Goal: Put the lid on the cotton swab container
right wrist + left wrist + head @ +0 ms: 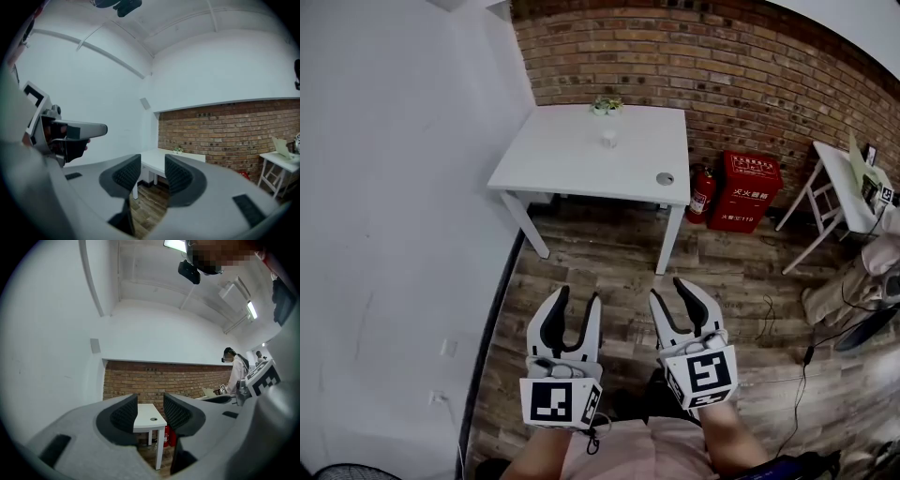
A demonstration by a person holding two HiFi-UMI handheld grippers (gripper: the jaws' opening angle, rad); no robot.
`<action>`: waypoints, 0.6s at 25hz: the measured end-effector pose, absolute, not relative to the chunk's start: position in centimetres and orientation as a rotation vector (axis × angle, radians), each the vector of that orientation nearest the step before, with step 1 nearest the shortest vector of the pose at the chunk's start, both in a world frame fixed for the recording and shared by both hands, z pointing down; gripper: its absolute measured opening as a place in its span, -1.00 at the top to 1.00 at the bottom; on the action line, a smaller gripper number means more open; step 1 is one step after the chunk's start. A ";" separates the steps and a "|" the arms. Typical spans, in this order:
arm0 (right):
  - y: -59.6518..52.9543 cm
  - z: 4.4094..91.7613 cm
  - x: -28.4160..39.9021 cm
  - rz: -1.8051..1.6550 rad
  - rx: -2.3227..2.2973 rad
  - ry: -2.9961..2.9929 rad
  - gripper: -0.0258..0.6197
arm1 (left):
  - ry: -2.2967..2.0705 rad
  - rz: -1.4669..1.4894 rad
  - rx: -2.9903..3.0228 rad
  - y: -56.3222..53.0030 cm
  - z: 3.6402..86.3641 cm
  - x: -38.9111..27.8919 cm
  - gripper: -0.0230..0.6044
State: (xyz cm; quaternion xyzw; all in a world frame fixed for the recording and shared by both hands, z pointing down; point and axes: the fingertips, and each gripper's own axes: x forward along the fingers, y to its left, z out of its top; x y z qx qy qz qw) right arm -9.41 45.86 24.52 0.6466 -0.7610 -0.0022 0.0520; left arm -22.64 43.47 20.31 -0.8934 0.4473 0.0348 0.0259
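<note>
Closest to me, both grippers hang low over the wooden floor, well short of the work. The left gripper has its jaws parted with only air between them, and the right gripper is likewise released and carries nothing. Ahead stands the white table against the brick wall. On it I make out the small cotton swab container upright near the back, too small for detail, and the round lid lying apart from it by the front right corner. A little plant sits at the back edge.
</note>
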 end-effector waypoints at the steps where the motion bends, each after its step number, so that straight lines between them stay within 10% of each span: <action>1: 45.7 24.7 -9.3 0.001 1.972 -2.312 0.42 | 1.380 0.096 -2.765 43.3 20.6 -22.6 0.35; 15: 35.1 28.8 -5.0 0.121 1.925 -2.324 0.45 | 1.423 -0.001 -2.773 33.7 23.8 -18.4 0.35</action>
